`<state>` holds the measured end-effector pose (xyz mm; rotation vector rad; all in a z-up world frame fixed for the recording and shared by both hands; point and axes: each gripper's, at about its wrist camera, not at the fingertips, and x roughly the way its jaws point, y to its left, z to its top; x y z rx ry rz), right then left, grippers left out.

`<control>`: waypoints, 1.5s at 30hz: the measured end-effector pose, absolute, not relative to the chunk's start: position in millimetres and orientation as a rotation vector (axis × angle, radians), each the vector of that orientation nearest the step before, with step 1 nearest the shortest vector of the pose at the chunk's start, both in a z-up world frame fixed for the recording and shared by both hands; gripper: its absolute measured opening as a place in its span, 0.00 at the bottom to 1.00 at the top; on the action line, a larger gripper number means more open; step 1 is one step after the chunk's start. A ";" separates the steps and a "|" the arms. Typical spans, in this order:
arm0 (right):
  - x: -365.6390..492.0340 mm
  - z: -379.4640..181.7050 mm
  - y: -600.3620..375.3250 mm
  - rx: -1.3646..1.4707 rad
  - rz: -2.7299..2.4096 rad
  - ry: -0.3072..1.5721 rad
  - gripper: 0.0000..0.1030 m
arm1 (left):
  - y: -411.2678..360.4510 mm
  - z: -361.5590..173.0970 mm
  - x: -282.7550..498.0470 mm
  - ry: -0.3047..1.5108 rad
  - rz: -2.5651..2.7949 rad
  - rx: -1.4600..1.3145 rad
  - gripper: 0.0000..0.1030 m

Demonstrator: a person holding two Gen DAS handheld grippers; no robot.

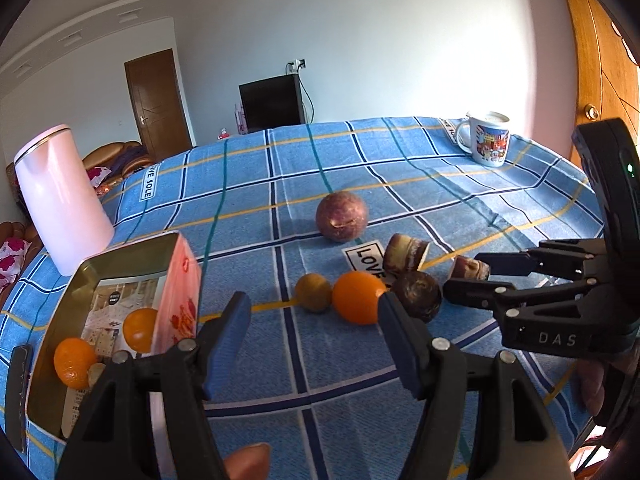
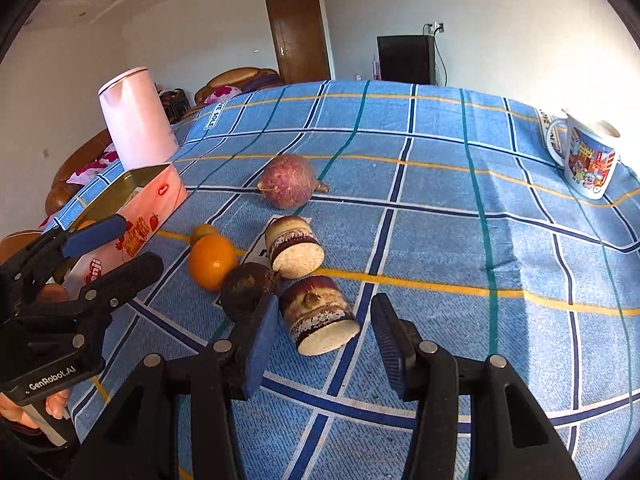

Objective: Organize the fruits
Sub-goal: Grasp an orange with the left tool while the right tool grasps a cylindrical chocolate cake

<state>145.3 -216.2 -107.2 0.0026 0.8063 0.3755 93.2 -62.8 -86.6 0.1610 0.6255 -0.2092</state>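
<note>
Oranges [image 1: 76, 360] inside tin [image 1: 120, 256] — left view only — both grippers [image 1: 312, 320] [image 2: 324, 332] agape, empty.

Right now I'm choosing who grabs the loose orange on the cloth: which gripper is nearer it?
Left. The left gripper is open, with one fingertip right beside the orange. The right gripper is open around a cut cane piece, with a dark round fruit between it and the orange.

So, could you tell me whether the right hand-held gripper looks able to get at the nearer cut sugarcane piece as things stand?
Probably yes. The right hand-held gripper is open, and the sugarcane piece lies just ahead between its fingers. The dark round fruit sits close beside the left finger and might get nudged.
</note>
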 end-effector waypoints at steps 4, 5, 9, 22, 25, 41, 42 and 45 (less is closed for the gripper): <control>146.0 -109.1 -218.9 0.028 0.387 0.815 0.39 | -69.5 -92.4 100.9 0.658 -0.227 0.162 0.66; 145.3 -108.7 -219.1 0.031 0.389 0.811 0.39 | -71.3 -93.1 102.5 0.663 -0.232 0.162 0.66; 144.3 -107.2 -224.8 0.061 0.390 0.798 0.38 | -78.1 -93.5 109.2 0.682 -0.248 0.148 0.66; 129.5 -94.3 -214.6 -0.041 0.306 0.699 0.34 | -82.6 -99.0 127.7 0.772 -0.269 0.088 0.57; 131.2 -95.3 -211.5 -0.067 0.300 0.708 0.34 | -82.2 -98.8 130.0 0.779 -0.264 0.067 0.57; 133.6 -99.0 -204.0 -0.106 0.312 0.738 0.34 | -83.2 -101.1 129.2 0.801 -0.239 0.066 0.50; 133.6 -99.0 -203.8 -0.108 0.311 0.738 0.34 | -85.9 -101.7 130.7 0.798 -0.235 0.071 0.50; 133.6 -98.9 -203.0 -0.114 0.310 0.737 0.34 | -88.0 -101.7 135.3 0.811 -0.240 0.064 0.49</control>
